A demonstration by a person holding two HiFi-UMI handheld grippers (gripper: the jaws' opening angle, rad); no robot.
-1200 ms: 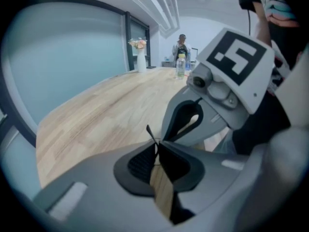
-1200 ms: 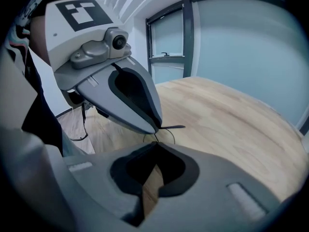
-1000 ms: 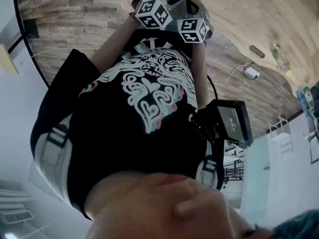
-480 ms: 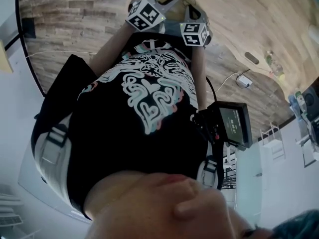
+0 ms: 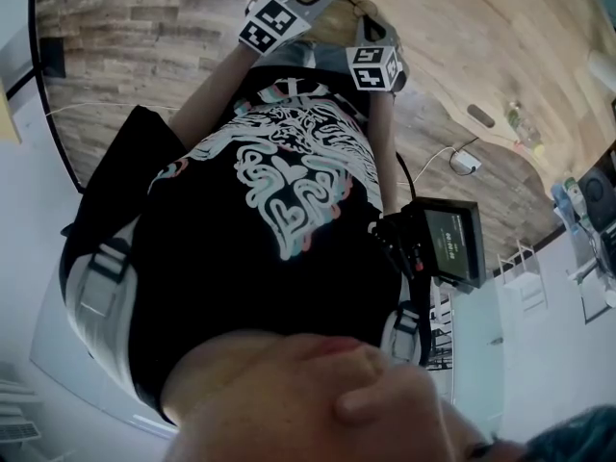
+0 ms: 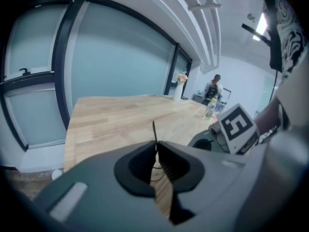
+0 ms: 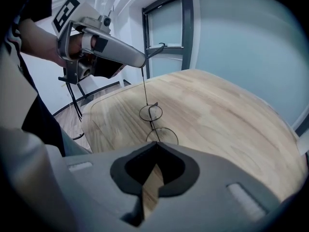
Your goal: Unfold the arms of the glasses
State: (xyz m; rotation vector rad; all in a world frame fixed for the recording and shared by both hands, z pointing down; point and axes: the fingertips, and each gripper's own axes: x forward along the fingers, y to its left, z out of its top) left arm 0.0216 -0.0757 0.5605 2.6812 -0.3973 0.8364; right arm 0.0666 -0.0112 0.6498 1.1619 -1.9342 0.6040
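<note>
Left gripper (image 6: pixel 155 148) and right gripper (image 7: pixel 155 145) are each clenched on the wire glasses (image 7: pixel 154 123) above the desk (image 7: pixel 222 115), with a bottle (image 6: pixel 209 109) and vase (image 6: pixel 179 89) at its far end.

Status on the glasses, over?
Left gripper shut on glasses arm. Right gripper shut near the lenses. Arm stretched out, over table. Nothing in the way.

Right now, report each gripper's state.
Left gripper: shut on a thin arm of the glasses.
Right gripper: shut on the glasses at the near end of the frame.
</note>
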